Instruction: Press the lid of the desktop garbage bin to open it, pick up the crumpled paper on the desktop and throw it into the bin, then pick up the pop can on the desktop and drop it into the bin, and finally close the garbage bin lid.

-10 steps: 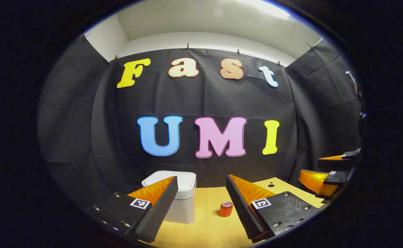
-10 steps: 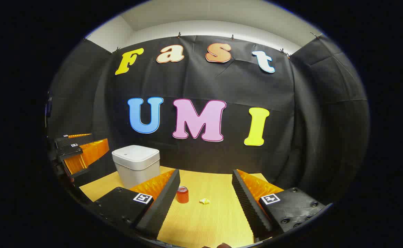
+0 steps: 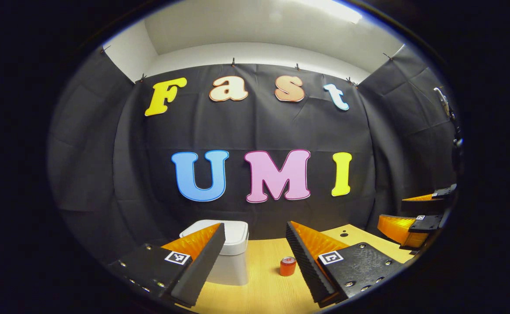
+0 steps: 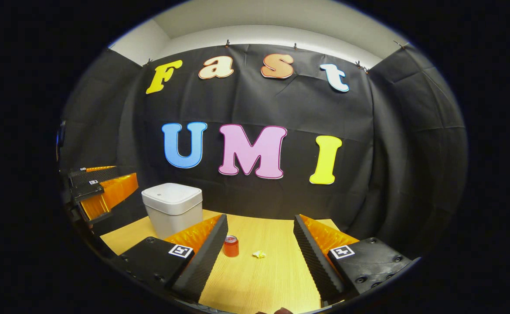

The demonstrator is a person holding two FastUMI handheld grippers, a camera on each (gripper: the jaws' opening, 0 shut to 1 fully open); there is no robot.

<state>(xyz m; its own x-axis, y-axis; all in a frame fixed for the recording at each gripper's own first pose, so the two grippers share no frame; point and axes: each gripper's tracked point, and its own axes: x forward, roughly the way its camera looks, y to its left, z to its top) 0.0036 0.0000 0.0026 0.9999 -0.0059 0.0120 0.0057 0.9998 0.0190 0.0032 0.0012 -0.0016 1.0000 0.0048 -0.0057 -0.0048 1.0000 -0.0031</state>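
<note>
A white desktop bin [image 4: 173, 208] with its lid down stands at the far left of the wooden desk [image 4: 272, 279]; in the left gripper view the bin [image 3: 233, 257] is partly behind a finger. A small red pop can [image 4: 231, 246] stands upright mid-desk, and a crumpled paper ball [image 4: 259, 254] lies just right of it. The can [image 3: 287, 266] also appears in the left gripper view. My left gripper [image 3: 255, 233] is open and held above the desk's near part, empty. My right gripper [image 4: 260, 224] is open and empty too, facing the can and paper. The left gripper [image 4: 102, 192] also appears beside the bin.
Black cloth walls close the booth behind and on both sides. The desk has a small hole [image 3: 343, 234] near its far right corner. The other gripper [image 3: 416, 218] hangs at the right edge of the left gripper view.
The left gripper view has shifted slightly; bin and can sit a little lower in it. The right gripper has barely moved. Both grippers stay open.
</note>
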